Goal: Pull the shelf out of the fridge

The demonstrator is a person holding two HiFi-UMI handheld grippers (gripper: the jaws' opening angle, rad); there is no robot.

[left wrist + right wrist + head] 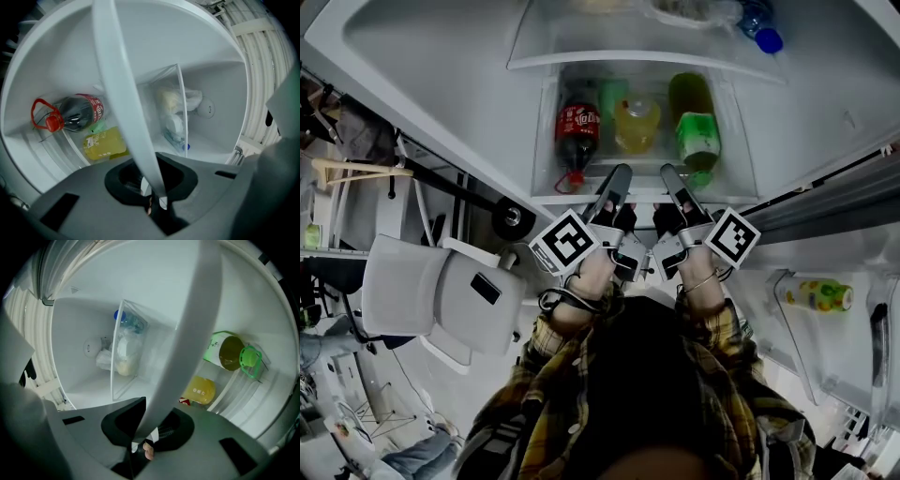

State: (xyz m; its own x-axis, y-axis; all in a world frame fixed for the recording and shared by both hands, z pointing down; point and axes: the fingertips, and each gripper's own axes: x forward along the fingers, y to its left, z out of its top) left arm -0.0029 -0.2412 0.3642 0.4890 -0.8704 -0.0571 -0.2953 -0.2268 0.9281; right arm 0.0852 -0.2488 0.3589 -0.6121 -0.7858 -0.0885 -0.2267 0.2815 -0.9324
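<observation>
Our left gripper [617, 178] and right gripper [670, 178] are both clamped on the front lip of the shelf [642, 194]. We pull evenly and keep it level, lest the bottles [637, 127] roll.

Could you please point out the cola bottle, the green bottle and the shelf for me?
cola bottle [577, 129]: head view, on its red label.
green bottle [697, 139]: head view, on its bright green label.
shelf [110, 70]: left gripper view, on its white front edge.
</observation>
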